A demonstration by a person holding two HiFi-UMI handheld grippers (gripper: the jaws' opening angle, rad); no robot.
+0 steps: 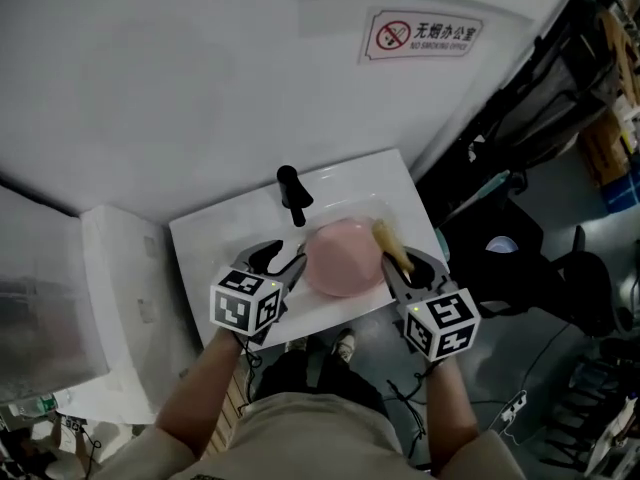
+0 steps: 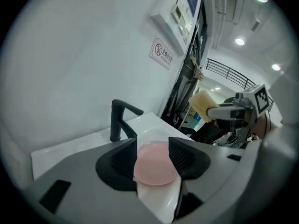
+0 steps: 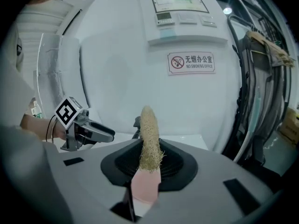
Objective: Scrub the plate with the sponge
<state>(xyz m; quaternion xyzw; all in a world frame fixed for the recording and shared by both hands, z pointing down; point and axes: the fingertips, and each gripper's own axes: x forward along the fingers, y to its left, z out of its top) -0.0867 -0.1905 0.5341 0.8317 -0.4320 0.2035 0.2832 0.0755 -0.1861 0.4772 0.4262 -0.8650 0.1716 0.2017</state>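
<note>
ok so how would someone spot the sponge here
Start at the white sink with the black tap against the wall. By the pink plate in it, the right gripper pinches the sponge: a tan, fibrous slab, the only rough, straw-coloured thing there.

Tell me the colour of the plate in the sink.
Pale pink, plain with no pattern. The plate shows best in the head view.
</note>
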